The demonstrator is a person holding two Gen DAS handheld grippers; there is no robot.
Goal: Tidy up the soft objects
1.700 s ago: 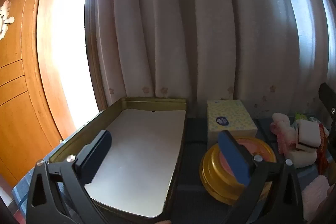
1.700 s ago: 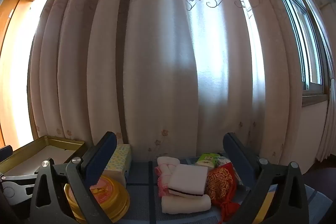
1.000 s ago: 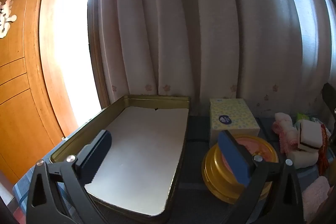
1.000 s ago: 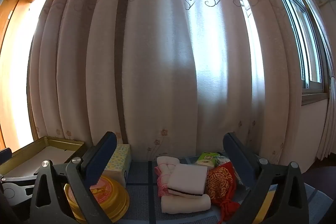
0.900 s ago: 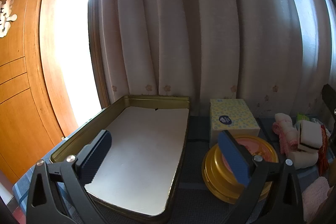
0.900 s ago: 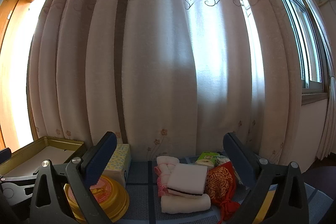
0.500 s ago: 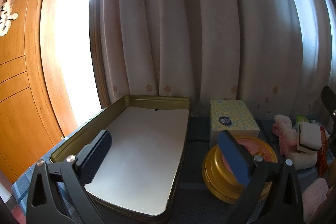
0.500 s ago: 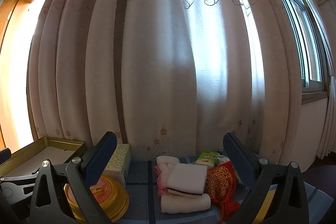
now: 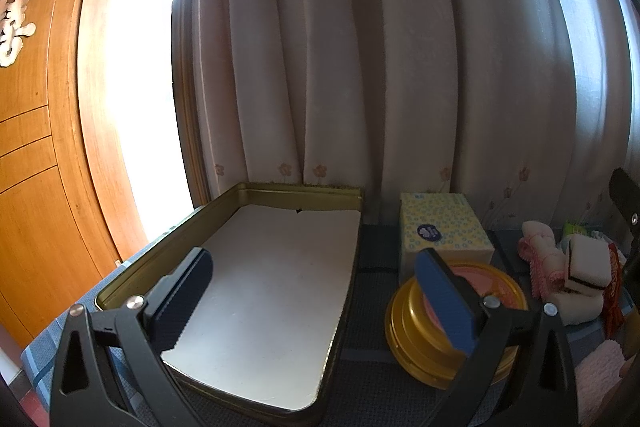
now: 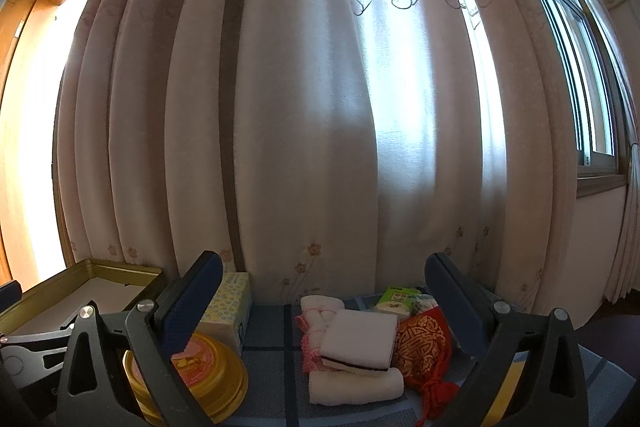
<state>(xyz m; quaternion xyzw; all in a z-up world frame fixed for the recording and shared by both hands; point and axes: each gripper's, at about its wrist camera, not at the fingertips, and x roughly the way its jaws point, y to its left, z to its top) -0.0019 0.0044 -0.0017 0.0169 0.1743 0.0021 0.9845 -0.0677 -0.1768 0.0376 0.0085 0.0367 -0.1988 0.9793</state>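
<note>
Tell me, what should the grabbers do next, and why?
Probably the right gripper should dip down to the white sponge on top of the soft pile. Both grippers are open and hold nothing, the sponge lies between the right fingers, and the gold tray on the left has nothing in it.

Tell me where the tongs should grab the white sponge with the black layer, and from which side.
Take the white sponge across its two long side edges, coming down from above with the right tongs. It lies flat on top of the rolled towels, so its thin front edge probably offers little to pinch.
</note>
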